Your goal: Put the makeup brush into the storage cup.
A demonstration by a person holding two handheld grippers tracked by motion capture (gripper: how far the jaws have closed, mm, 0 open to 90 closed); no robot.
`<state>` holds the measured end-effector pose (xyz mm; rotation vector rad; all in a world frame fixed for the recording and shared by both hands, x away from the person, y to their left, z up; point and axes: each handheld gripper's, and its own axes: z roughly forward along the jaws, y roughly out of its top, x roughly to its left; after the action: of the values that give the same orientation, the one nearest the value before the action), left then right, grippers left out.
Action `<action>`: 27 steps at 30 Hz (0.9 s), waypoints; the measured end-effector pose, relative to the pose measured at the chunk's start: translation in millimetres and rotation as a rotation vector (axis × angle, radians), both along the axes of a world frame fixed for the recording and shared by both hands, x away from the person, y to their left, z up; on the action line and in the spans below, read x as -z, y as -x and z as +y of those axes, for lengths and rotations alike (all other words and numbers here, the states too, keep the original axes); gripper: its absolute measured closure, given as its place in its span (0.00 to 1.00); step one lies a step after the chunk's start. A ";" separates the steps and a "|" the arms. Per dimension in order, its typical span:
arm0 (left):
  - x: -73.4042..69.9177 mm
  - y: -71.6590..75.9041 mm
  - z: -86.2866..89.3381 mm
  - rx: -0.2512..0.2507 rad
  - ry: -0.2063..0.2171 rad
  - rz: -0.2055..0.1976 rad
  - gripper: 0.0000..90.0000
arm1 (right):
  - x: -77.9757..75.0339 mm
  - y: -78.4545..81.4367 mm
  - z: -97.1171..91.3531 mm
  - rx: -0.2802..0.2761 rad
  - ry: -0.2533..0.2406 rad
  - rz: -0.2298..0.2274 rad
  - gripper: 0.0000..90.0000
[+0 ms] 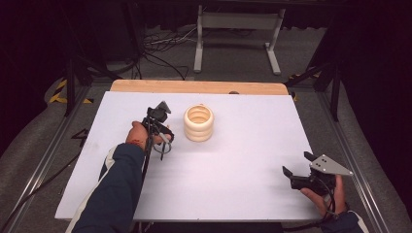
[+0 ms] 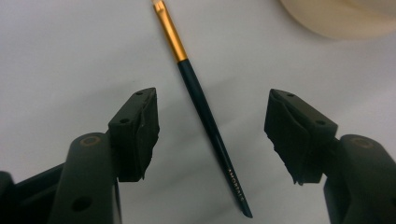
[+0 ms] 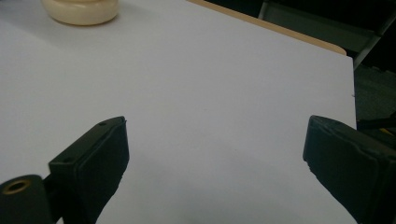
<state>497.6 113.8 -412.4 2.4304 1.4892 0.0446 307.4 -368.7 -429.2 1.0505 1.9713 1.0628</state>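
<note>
Left gripper (image 2: 212,135): fingers (image 2: 135,133) partly apart, straddling the paintbrush, not touching it.
Paintbrush (image 2: 205,116): flat on the white tabletop (image 1: 233,160), near the cream ringed holder (image 1: 198,123).
Right gripper (image 3: 215,158): fingers wide apart, holding nothing, low over the tabletop near its right edge.

From my left gripper (image 2: 212,140), the brush (image 2: 205,121) lies flat between the parted jaws with bare table (image 1: 233,165) on both sides. The cream ringed pot (image 1: 198,123) stands near at about two o'clock, probably the only obstacle. My right gripper (image 3: 215,158) has open sheet ahead; that pot sits far off at eleven o'clock.
</note>
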 end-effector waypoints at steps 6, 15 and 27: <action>10.1 -5.9 -4.5 -0.020 -0.034 0.044 0.50 | -0.3 -0.3 0.2 0.015 0.011 -0.005 0.09; 11.0 -8.9 -6.4 -0.048 -0.090 0.035 0.69 | 0.7 -1.5 2.0 0.012 0.023 0.005 0.10; 9.4 -8.9 -12.4 -0.007 -0.130 0.042 0.92 | 0.6 -2.0 1.4 0.008 0.022 0.007 0.10</action>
<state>506.5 101.4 -421.8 2.5425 1.5578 0.0945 309.4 -367.3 -429.7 1.0510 1.9778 1.0320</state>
